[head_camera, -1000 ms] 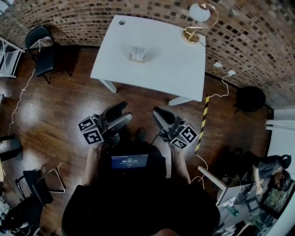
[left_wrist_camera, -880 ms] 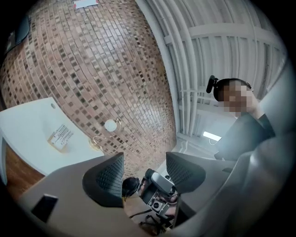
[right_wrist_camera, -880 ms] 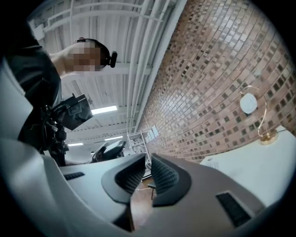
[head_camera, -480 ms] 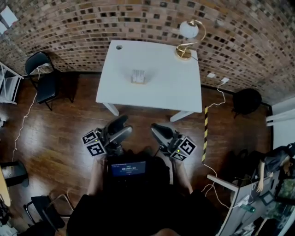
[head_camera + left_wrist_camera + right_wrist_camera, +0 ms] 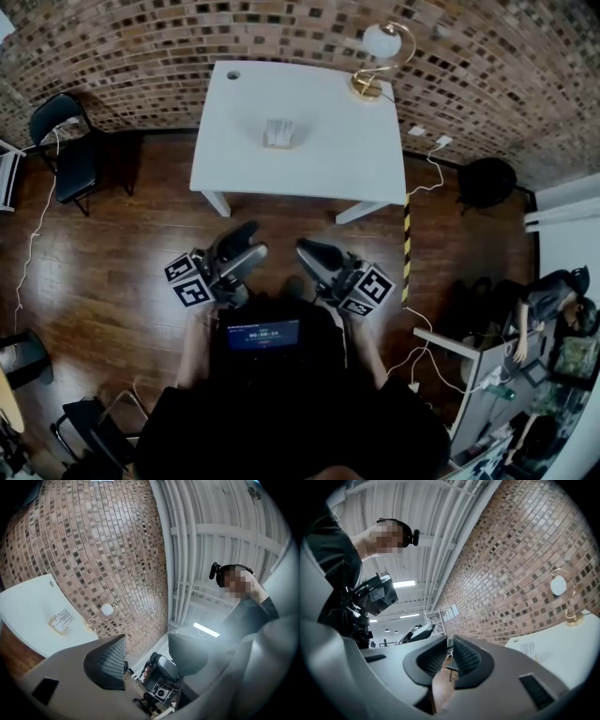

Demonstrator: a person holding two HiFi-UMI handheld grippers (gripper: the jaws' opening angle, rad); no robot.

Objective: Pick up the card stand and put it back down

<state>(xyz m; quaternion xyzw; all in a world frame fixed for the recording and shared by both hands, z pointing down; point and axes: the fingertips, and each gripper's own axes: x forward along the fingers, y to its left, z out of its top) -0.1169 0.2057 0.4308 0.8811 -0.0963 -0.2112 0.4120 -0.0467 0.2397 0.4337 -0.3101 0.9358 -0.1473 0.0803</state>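
Head view: card stand (image 5: 279, 133) higher now; left gripper (image 5: 253, 241) gapes, right gripper (image 5: 302, 247) closed, both seemingly empty.

I see the card stand (image 5: 279, 133), a small pale holder with a printed card (its text too small to read), resting on the white surface (image 5: 328, 155), slightly left of its middle.

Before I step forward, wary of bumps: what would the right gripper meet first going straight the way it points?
Probably the black chair by the brick wall; from the right gripper the line looks free until there, with the table off to its right. Depth is unclear.
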